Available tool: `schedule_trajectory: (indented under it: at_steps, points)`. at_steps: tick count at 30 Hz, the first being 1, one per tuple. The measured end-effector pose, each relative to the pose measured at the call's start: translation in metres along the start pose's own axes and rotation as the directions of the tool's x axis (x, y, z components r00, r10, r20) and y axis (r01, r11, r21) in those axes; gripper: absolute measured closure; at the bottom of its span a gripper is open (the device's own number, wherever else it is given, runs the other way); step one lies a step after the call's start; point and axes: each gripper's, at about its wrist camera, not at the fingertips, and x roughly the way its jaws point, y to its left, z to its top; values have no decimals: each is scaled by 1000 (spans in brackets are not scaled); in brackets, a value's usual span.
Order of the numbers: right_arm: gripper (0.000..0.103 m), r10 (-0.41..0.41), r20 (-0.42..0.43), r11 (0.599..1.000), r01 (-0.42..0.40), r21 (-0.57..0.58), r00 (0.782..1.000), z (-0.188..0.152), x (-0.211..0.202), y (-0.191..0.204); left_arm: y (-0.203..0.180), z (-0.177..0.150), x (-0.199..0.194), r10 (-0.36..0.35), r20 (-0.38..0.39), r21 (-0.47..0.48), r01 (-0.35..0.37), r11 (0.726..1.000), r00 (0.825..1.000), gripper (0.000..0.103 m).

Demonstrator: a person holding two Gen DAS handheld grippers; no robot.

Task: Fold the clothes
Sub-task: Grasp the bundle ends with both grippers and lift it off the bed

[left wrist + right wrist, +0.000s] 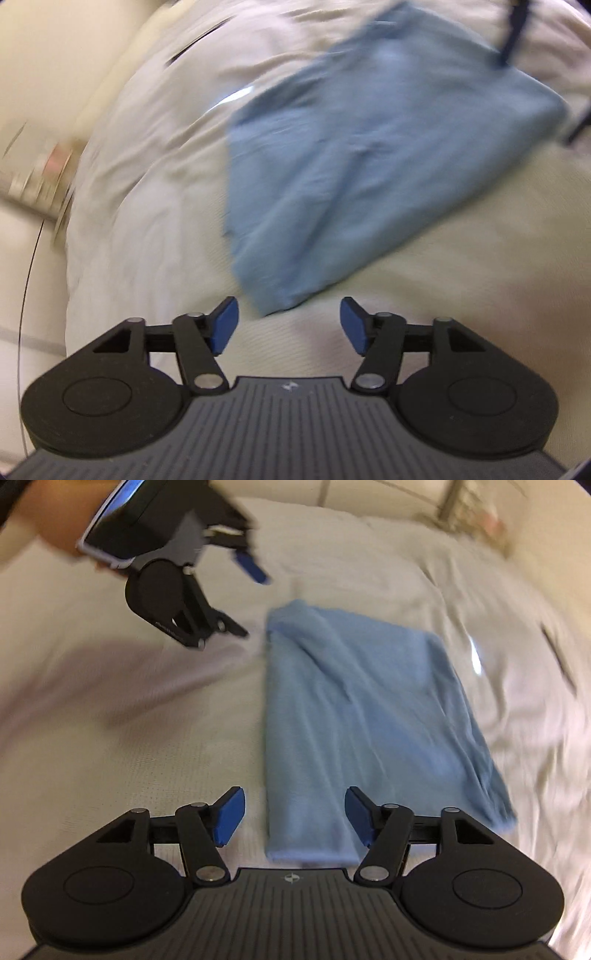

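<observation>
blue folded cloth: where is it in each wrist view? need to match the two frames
Left wrist: blue folded cloth fills the centre and upper right, lying diagonally, near corner just ahead of the left hand-held gripper.
Right wrist: it lies centre to lower right, lengthwise away from the camera, near end between the open pads of the right hand-held gripper.
Shared landmark: the cream bedsheet under the cloth.

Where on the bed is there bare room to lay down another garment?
The white bedsheet is bare beside the folded blue cloth, below the left gripper. A narrower bare strip lies beyond the cloth's far side. The right gripper crowds the cloth's near end.
</observation>
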Motion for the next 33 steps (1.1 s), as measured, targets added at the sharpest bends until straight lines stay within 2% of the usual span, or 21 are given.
schedule_trajectory:
  at_steps: [3,6,8,10,12,15,17,18,19,20,21,22,25,28,33]
  points:
    - [49,-67,-60,989,58,-136,996,0,34,25,-25,2,14,15,34,84,-18,996,999,40]
    - [53,-159,-32,950,144,-278,987,-6,44,37,-47,-2,28,72,81,210,-88,974,994,39]
    - [57,-205,-35,939,187,-287,978,-12,43,31,-56,-5,35,113,119,302,-145,942,986,36]
    - [57,-228,-43,936,206,-286,973,-18,43,23,-56,-5,45,148,153,363,-195,911,977,29]
    - [58,-236,-47,931,212,-296,971,-20,43,18,-53,-4,55,176,177,407,-235,883,968,28]
    - [58,-243,-53,926,215,-311,969,-16,48,17,-42,-1,74,203,180,445,-263,856,963,28]
    - [58,-241,-57,925,211,-315,969,-14,52,16,-37,2,83,202,186,470,-267,841,962,29]
    - [59,-238,-59,925,208,-318,969,-13,54,15,-35,3,86,197,192,485,-268,832,961,32]
    - [60,-234,-60,925,203,-322,970,-13,56,13,-34,4,89,184,190,498,-256,829,964,40]
    - [62,-228,-61,925,197,-325,972,-13,57,12,-32,4,92,168,185,509,-241,826,968,48]
    - [67,-218,-65,928,186,-322,974,-13,57,11,-30,5,93,151,170,509,-218,833,974,67]
    - [76,-204,-73,934,172,-314,976,-12,57,8,-29,5,93,134,151,504,-192,842,980,76]
    - [87,-171,-89,947,139,-289,981,-9,53,-1,-25,7,88,111,123,474,-157,866,986,91]
    - [94,-130,-92,963,104,-248,987,-5,45,-14,-17,16,77,111,114,438,-150,886,987,97]
    - [95,-113,-49,963,97,-253,992,2,6,-37,0,38,42,108,114,393,-144,908,988,97]
